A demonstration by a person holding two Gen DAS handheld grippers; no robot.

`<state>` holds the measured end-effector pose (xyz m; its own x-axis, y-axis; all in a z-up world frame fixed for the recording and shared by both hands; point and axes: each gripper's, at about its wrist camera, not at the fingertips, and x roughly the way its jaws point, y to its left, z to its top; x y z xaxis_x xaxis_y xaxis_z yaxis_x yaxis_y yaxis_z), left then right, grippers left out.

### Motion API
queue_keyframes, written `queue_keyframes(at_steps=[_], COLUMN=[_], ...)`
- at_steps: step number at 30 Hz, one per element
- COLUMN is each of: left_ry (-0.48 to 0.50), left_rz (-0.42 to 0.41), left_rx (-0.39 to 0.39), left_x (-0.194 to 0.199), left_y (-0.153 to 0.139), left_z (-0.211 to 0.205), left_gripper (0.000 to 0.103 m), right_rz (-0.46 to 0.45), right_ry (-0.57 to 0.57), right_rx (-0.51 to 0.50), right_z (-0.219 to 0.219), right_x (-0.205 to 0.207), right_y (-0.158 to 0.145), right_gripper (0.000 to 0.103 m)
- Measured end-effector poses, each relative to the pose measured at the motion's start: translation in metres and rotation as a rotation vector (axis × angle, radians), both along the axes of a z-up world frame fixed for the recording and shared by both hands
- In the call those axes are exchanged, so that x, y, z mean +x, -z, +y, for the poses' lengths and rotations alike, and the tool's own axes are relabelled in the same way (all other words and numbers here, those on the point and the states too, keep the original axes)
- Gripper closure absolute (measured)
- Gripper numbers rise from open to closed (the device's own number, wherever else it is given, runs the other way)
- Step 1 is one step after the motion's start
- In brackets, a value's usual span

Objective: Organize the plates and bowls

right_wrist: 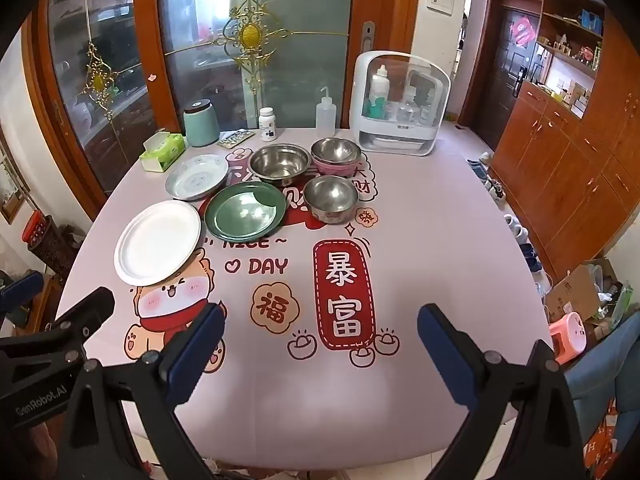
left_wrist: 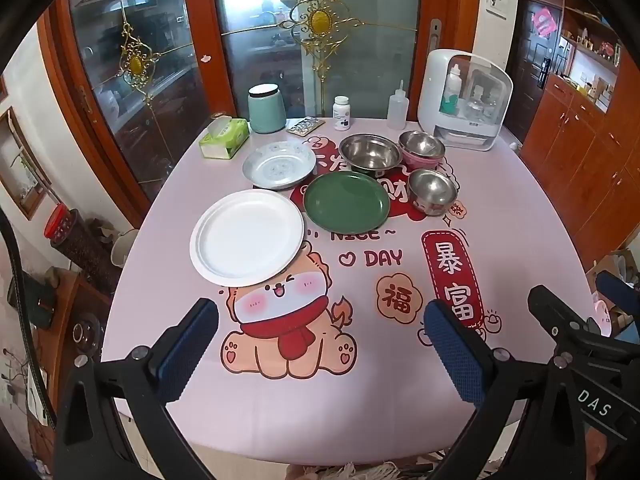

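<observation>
Nothing is in hand yet: the task looks to be at its very start. Both the left gripper [left_wrist: 320, 332] and the right gripper [right_wrist: 320, 328] hover over the near, bare part of the counter [left_wrist: 520, 240], jaws spread wide and empty, tilted down toward the dishes.

The dishes sit in the far half of the counter. Three plates run in a loose diagonal: a white plate [left_wrist: 247, 237] nearest, a green plate [left_wrist: 346, 199] just beside it, a patterned plate [left_wrist: 279, 164] behind. To their right are three steel bowls: a big bowl [left_wrist: 370, 152], a pink bowl [left_wrist: 422, 148] and a small bowl [left_wrist: 433, 191].

A sensible next move is to reach forward for the white plate, the closest piece, and take it by its rim, then stack plates on plates and bowls in bowls.

The left view shows the right gripper at its right edge; the right view shows the left gripper [right_wrist: 92, 300] at its left edge, plus shoes and a box [right_wrist: 576, 292] on the floor.
</observation>
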<state>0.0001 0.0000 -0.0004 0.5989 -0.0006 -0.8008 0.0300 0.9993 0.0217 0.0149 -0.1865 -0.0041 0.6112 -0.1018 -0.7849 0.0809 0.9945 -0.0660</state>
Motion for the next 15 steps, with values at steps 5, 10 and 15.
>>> queue_keyframes(at_steps=[5,10,15], left_ry=[-0.001,0.012,0.014], left_rz=[0.007,0.007,-0.004], left_rx=[-0.003,-0.021,-0.029], left_x=[0.0003,0.0015,0.0007], left_y=[0.0013,0.0023,0.0015], left_z=[-0.0004,0.0003,0.0014], left_gripper=[0.001,0.001,0.001], right_rz=[0.002,0.006,0.003], right_ry=[-0.001,-0.001,-0.006], right_rx=[0.002,0.005,0.004], right_z=[-0.0002,0.0008,0.0053], right_x=[0.0004,0.0007,-0.0025], right_y=[0.0,0.0,-0.0047], right_gripper=[0.005,0.005,0.005])
